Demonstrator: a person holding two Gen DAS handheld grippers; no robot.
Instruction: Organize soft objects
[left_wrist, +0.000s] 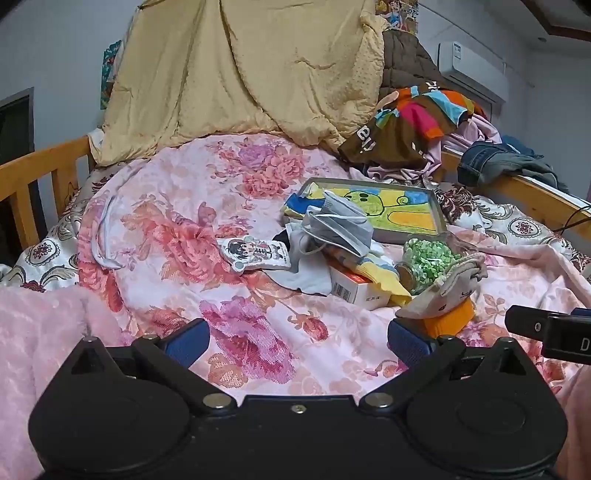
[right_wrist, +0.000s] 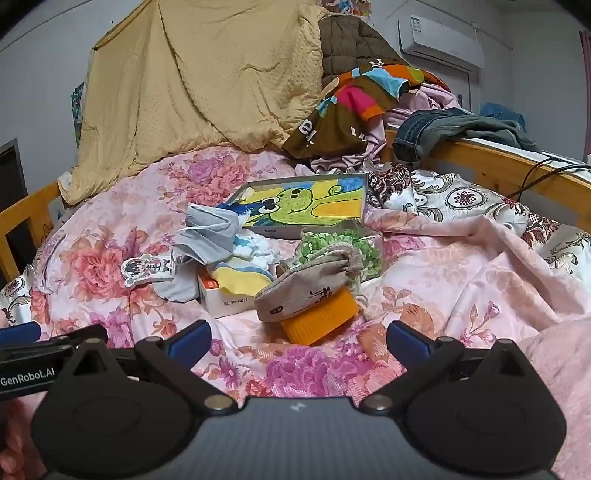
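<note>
A small heap lies on the pink floral quilt (left_wrist: 177, 229). In it are a grey face mask (left_wrist: 340, 225) (right_wrist: 210, 232), a beige sock (left_wrist: 443, 284) (right_wrist: 306, 288) draped over an orange-lidded jar (right_wrist: 321, 321), a yellow and white sock (right_wrist: 240, 273), a pale blue cloth (left_wrist: 306, 273) and a small cartoon-print pouch (left_wrist: 255, 253) (right_wrist: 147, 267). My left gripper (left_wrist: 297, 341) hovers open above the quilt, short of the heap. My right gripper (right_wrist: 297, 341) is open too, just before the orange lid. Nothing is between either pair of fingers.
A framed frog drawing (left_wrist: 399, 206) (right_wrist: 306, 206), a white carton (right_wrist: 225, 299) and a jar of green bits (left_wrist: 424, 264) lie among the heap. A tan blanket (left_wrist: 240, 74), piled clothes (right_wrist: 362, 99) and jeans (right_wrist: 443, 129) crowd the back. Wooden rails (left_wrist: 40, 173) (right_wrist: 498, 166) bound the bed.
</note>
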